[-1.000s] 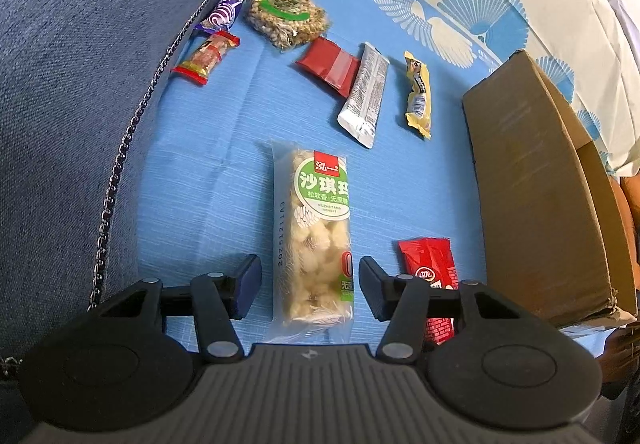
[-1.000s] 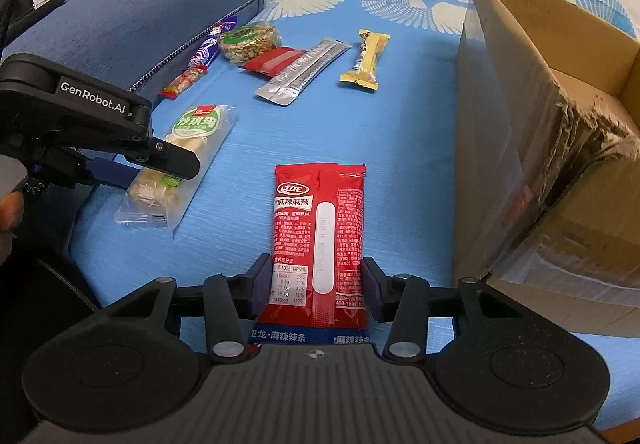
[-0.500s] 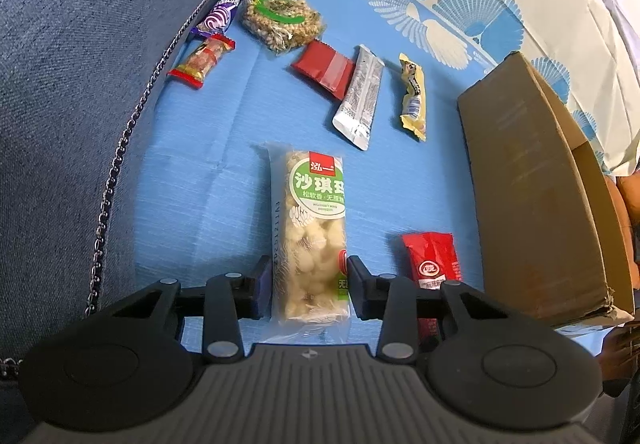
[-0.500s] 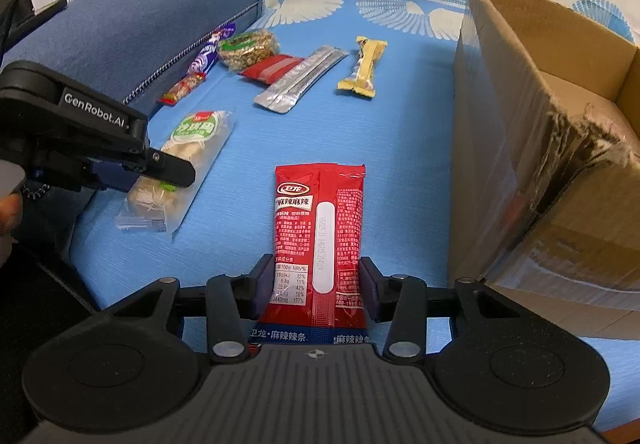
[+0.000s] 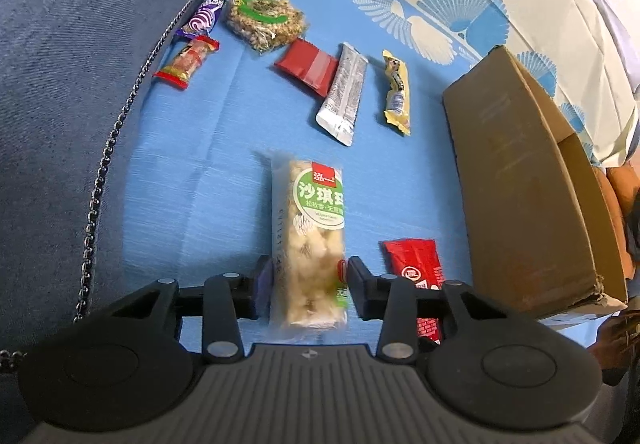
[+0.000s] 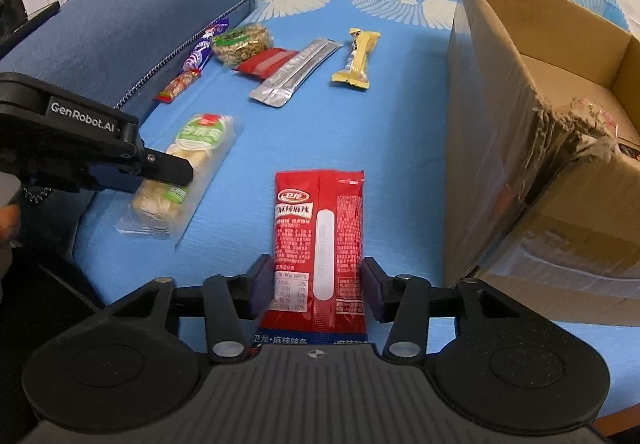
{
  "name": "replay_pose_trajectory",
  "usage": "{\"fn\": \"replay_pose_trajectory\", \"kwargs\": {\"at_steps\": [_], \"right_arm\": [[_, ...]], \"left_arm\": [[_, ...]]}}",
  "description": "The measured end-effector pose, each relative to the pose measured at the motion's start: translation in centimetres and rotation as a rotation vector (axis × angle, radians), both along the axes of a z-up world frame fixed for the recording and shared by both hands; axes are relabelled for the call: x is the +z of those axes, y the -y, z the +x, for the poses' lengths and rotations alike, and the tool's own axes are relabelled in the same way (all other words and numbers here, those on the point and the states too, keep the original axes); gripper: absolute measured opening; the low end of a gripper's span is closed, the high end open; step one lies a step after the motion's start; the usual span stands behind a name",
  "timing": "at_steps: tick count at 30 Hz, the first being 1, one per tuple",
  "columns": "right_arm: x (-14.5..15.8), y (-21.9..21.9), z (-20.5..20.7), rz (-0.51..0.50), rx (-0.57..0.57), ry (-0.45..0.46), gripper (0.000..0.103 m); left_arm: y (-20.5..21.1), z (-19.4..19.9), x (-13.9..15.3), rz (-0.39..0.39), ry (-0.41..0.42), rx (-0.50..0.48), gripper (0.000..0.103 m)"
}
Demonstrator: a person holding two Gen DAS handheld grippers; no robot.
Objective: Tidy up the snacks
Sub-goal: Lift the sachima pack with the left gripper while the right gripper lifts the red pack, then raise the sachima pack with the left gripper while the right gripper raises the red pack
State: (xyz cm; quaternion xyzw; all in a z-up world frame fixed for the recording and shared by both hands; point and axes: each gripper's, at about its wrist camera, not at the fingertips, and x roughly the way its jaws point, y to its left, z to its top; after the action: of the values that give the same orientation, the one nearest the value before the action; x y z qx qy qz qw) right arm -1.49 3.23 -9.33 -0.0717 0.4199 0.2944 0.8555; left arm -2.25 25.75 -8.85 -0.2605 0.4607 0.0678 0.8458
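Snacks on a blue sofa seat: left tool [image 5: 306,282] clamps the pale rice-puff bar [image 5: 310,240]; right tool [image 6: 314,286], jaws just widening, straddles the red packet [image 6: 320,240]. Firm both grips, then lift toward the cardboard box [image 6: 500,163] right of them.

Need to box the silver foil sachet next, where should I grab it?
Take the silver foil sachet across its narrow width near the middle, coming from above. It lies flat and long; its far end touches the red wrapper, so the near half has clearer sides.
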Motion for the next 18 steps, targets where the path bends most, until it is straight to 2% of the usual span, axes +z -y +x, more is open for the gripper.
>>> {"fn": "replay_pose_trajectory", "kwargs": {"at_steps": [2, 7, 11, 18], "right_arm": [[0.0, -0.1, 0.0, 0.012, 0.005, 0.002, 0.057], [-0.2, -0.5, 0.1, 0.009, 0.015, 0.014, 0.061], [-0.6, -0.7, 0.3, -0.004, 0.023, 0.014, 0.063], [-1.1, -0.8, 0.4, -0.012, 0.033, 0.012, 0.063]], "left_arm": [[0.0, 0.2, -0.1, -0.002, 0.000, 0.001, 0.055], [0.0, 0.7, -0.3, 0.003, -0.015, -0.005, 0.057], [0.6, 1.0, -0.3, 0.034, -0.018, -0.025, 0.069], [1.0, 1.3, -0.3, 0.060, -0.023, -0.032, 0.069]]}}
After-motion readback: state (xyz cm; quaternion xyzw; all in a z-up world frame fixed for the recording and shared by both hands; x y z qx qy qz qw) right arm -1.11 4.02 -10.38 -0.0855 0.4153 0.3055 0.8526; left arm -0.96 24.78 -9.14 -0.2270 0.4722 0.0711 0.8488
